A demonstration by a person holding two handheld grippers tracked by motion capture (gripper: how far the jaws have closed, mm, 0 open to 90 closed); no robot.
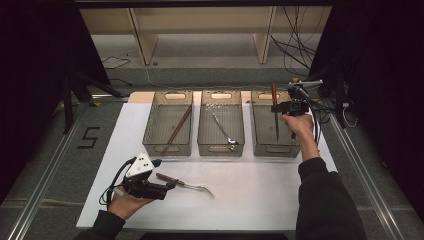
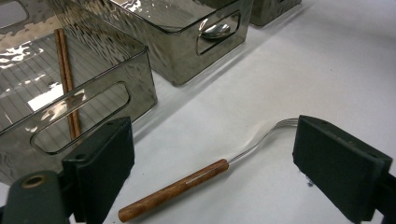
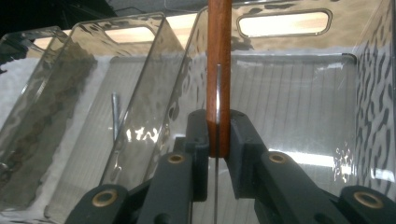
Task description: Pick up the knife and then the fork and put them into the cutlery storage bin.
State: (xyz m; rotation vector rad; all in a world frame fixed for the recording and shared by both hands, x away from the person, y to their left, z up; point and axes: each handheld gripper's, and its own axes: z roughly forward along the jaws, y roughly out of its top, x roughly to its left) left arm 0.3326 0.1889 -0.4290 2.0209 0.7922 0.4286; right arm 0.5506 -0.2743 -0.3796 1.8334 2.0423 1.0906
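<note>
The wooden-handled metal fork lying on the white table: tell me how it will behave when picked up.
The wooden-handled metal fork looks rigid, so it should lift in one piece without flexing. It lies flat and low on the white table, so the open left gripper may struggle to get under it. The rounded handle might roll slightly if nudged.

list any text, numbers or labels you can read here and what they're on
"5": a dark numeral marked on the grey floor mat left of the white table.
Nothing else reads as text: the three clear bins, the fork, the wooden-handled knife and both grippers carry no legible lettering.
</note>
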